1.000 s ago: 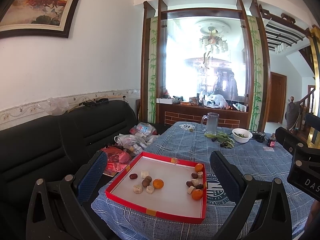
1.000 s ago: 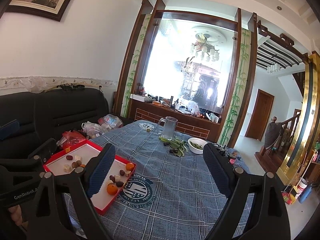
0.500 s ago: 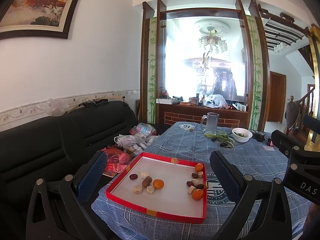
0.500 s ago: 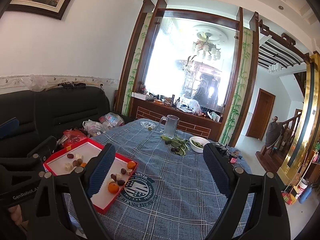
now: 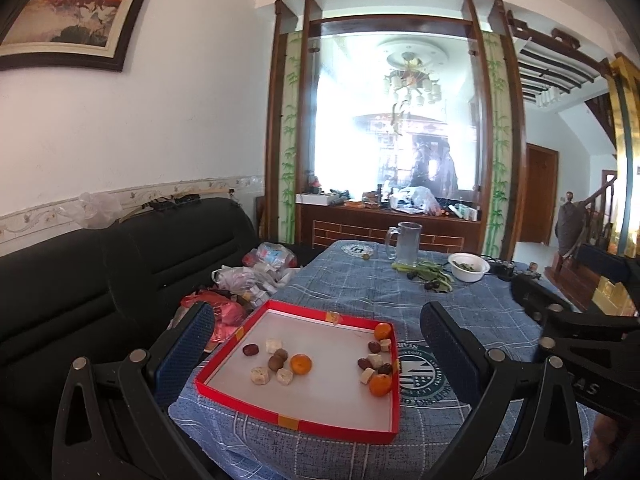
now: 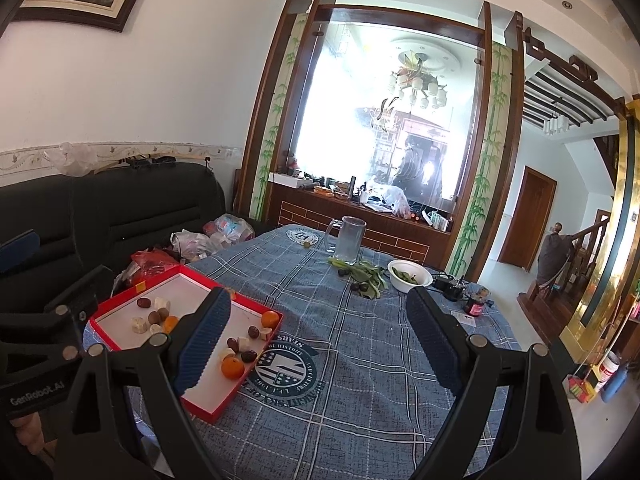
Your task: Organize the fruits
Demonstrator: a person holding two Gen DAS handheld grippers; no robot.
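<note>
A red-rimmed tray (image 5: 296, 424) (image 6: 208, 408) with a white floor lies on the blue checked tablecloth. It holds small oranges (image 5: 300, 364) (image 6: 232, 368), dark red dates (image 5: 251, 349) (image 6: 249, 356), brown round fruits (image 5: 276, 361) and pale cut pieces (image 5: 259, 375) in two loose groups, left and right. My left gripper (image 5: 316, 344) hangs open in front of the tray, nothing between its fingers. My right gripper (image 6: 320, 328) stands open over the cloth to the tray's right, its left finger (image 6: 204, 340) overlapping the tray in view.
A glass mug (image 6: 349, 240), green vegetables (image 6: 366, 274), a white bowl (image 6: 410, 276) and a small jar (image 6: 475, 304) sit at the table's far end. Plastic bags (image 5: 244, 280) lie on the black sofa (image 5: 80, 280) at left. A hand (image 6: 28, 428) shows at lower left.
</note>
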